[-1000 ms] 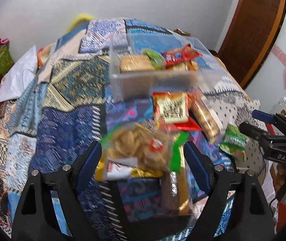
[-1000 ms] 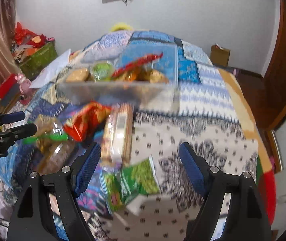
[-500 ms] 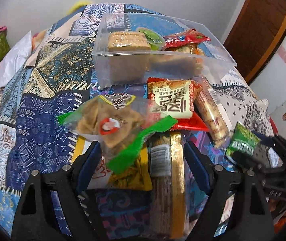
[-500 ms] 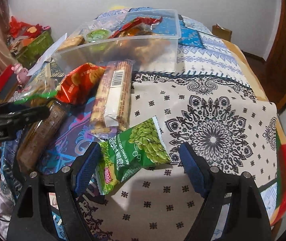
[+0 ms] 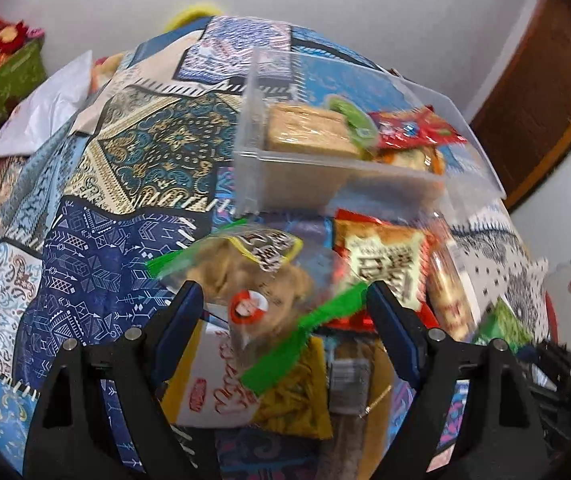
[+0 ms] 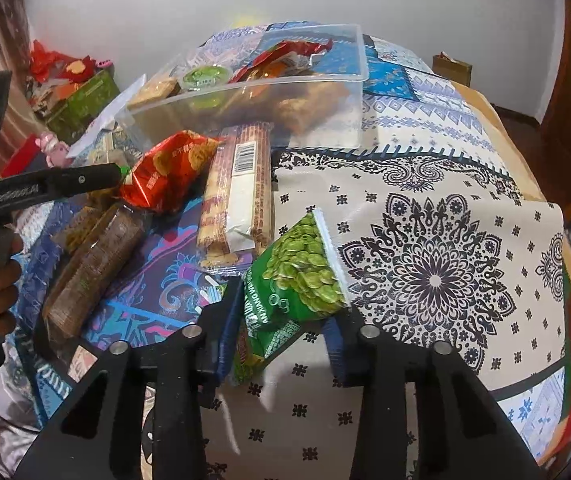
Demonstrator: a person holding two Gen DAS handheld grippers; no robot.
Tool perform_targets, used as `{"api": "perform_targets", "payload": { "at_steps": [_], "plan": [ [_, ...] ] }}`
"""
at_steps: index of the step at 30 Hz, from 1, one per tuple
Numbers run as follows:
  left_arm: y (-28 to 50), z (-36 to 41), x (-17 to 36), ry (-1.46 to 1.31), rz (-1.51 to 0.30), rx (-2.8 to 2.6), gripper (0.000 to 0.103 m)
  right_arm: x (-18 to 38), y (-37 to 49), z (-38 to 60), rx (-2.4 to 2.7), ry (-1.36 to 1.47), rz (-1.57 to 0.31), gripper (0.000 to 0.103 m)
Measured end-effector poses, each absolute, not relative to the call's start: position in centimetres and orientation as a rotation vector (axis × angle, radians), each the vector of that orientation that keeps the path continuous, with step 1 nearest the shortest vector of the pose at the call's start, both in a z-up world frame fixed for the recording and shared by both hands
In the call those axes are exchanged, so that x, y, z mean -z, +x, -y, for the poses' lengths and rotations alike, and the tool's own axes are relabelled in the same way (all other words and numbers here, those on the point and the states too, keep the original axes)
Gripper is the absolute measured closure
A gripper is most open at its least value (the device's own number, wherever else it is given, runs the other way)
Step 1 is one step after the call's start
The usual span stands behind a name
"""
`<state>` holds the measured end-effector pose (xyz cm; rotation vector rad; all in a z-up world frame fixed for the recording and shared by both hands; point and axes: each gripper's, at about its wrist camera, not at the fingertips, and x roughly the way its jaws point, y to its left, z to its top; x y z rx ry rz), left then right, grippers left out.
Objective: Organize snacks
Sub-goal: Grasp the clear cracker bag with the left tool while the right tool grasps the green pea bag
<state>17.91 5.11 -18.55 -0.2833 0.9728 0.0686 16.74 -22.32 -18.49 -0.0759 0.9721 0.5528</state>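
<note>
A clear plastic bin (image 5: 325, 172) with several snacks in it stands on the patchwork bedspread; it also shows in the right wrist view (image 6: 325, 120). My left gripper (image 5: 289, 320) is open around a clear bag of crackers with green stripes (image 5: 261, 280), which lies on a yellow and white packet (image 5: 221, 384). My right gripper (image 6: 281, 332) has closed in on a green pea snack bag (image 6: 297, 276), which sits between its pads. A red packet (image 6: 165, 172), a long biscuit pack (image 6: 237, 196) and a brown biscuit roll (image 6: 93, 256) lie in front of the bin.
A green box (image 6: 81, 104) and red clutter sit far left. A white envelope (image 5: 45, 108) lies on the bed's left side. A wooden door (image 5: 541, 80) is at the right. The bed edge drops off to the right of the mandala cloth (image 6: 437, 280).
My right gripper has moved down and narrowed onto the green pea bag. My left gripper has shifted; the cracker bag stays between its open fingers.
</note>
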Motion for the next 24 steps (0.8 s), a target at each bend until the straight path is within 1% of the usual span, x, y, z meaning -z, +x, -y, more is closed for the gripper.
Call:
{"api": "perform_targets", "payload": {
  "at_steps": [3, 5, 6, 8, 9, 11, 17, 21, 24],
  "plan": [
    [18.5, -5.8, 19.2, -0.306, -0.982, -0.086, 0.021, 18.5, 16.6, 22.2, -0.554, -0.072, -0.970, 0.073],
    [18.8, -6.1, 19.9, -0.341, -0.994, -0.083, 0.031, 18.4, 16.6, 22.1, -0.553, -0.073, -0.965, 0.074],
    [18.8, -6.2, 20.1, -0.354, -0.995, -0.084, 0.034, 18.4, 16.5, 22.1, -0.553, -0.073, -0.964, 0.075],
    [18.6, -6.3, 20.3, -0.355, -0.983, -0.097, 0.045, 18.3, 16.4, 22.1, -0.553, -0.074, -0.958, 0.076],
    [18.4, -6.2, 20.2, -0.344, -0.971, -0.100, 0.047, 18.2, 16.4, 22.1, -0.551, -0.074, -0.956, 0.076],
    [17.9, -6.2, 20.0, -0.332, -0.956, -0.093, 0.057, 17.9, 16.2, 22.3, -0.547, -0.075, -0.945, 0.076],
    [16.0, -6.4, 19.1, -0.302, -0.919, -0.094, 0.064, 16.6, 16.0, 22.7, -0.543, -0.061, -0.915, 0.076],
    [14.7, -6.5, 17.8, -0.299, -0.895, -0.086, 0.066, 15.4, 16.3, 22.9, -0.537, -0.048, -0.886, 0.076],
    [14.0, -6.0, 16.7, -0.261, -0.867, -0.077, 0.070, 14.6, 16.6, 22.8, -0.535, -0.045, -0.863, 0.076]
  ]
}}
